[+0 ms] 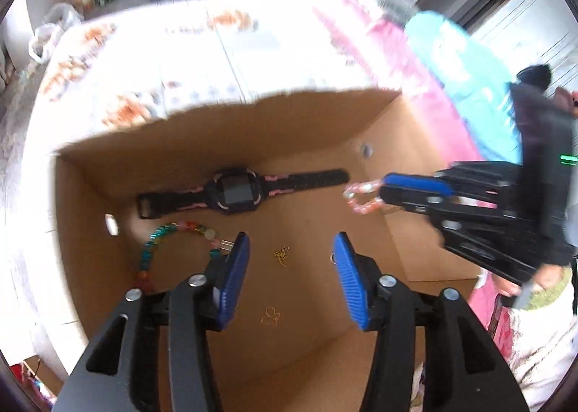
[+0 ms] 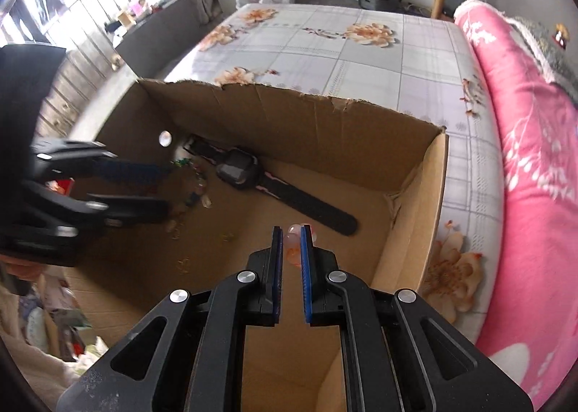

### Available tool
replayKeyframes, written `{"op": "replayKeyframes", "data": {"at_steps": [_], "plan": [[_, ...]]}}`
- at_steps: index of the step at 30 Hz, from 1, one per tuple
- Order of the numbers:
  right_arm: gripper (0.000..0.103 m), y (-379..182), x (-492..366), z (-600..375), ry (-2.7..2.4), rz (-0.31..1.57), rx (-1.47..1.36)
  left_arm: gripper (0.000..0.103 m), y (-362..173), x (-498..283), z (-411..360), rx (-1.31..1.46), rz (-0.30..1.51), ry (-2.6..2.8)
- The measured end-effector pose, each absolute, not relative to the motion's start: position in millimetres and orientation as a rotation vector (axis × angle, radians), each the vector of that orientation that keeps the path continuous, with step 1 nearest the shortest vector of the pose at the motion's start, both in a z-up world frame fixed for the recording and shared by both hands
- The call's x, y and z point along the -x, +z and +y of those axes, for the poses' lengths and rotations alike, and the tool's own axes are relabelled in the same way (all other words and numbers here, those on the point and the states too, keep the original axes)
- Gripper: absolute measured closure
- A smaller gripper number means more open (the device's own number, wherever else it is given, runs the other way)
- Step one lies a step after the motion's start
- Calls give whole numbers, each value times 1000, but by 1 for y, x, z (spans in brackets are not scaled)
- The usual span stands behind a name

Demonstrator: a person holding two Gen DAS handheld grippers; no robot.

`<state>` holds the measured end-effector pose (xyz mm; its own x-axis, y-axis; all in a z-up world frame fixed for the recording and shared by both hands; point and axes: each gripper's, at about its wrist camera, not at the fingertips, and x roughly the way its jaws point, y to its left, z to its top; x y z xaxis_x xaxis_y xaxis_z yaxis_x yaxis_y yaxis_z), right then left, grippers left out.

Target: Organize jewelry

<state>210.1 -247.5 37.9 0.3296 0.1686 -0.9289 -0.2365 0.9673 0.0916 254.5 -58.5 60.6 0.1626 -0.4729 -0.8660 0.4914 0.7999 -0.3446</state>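
Inside the cardboard box (image 2: 325,130), right tongs (image 2: 291,231) pinched a glossy pink bead bracelet (image 1: 361,195); left tongs (image 1: 290,253) gaped wide above tiny gold charms (image 1: 281,256).

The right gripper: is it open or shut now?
Shut on the pink bead bracelet: the right gripper has its blue pads close together, with pink beads pinched between them.

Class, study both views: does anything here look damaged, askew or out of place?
The cardboard box has a ragged, torn top edge along its far wall, with the flaps gone. Inside, the watch, a colourful bead bracelet and small gold pieces lie loosely scattered, not sorted.
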Motion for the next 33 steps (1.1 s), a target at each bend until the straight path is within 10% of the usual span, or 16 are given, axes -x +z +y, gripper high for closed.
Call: {"op": "replayKeyframes", "data": {"at_steps": [19, 24, 33], "plan": [[91, 72, -167, -248, 171, 1071, 74, 28, 104, -143, 33, 97, 801, -535], [60, 121, -97, -256, 167, 835, -82, 9, 109, -105, 47, 106, 707, -461], [12, 118, 3, -215, 24, 658, -42, 6, 110, -51, 47, 41, 668, -311]]}}
